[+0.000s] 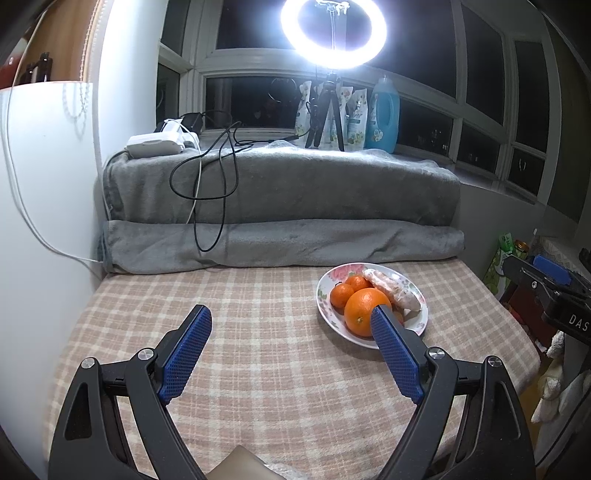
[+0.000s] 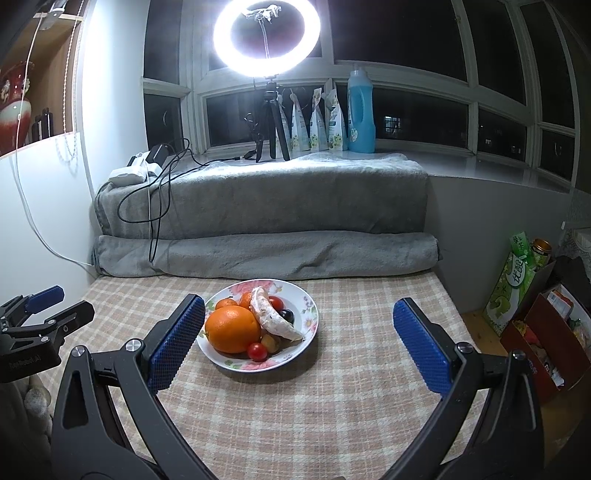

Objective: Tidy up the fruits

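A floral plate (image 2: 308, 312) sits on the checked tablecloth and holds a large orange (image 2: 232, 328), small mandarins (image 2: 225, 303), a peeled pale fruit segment (image 2: 269, 314), cherry tomatoes (image 2: 257, 351) and a dark grape (image 2: 286, 315). The plate also shows in the left wrist view (image 1: 325, 295), with the orange (image 1: 360, 308) partly behind my right finger. My left gripper (image 1: 291, 317) is open and empty, left of the plate. My right gripper (image 2: 299, 312) is open and empty, its jaws straddling the plate from the near side.
A rolled grey blanket (image 2: 266, 254) lies along the table's far edge under a blanket-covered ledge with cables (image 2: 147, 206). A ring light on a tripod (image 2: 267, 33) and a blue bottle (image 2: 360, 114) stand on the sill. Boxes and a can (image 2: 532, 280) sit right of the table.
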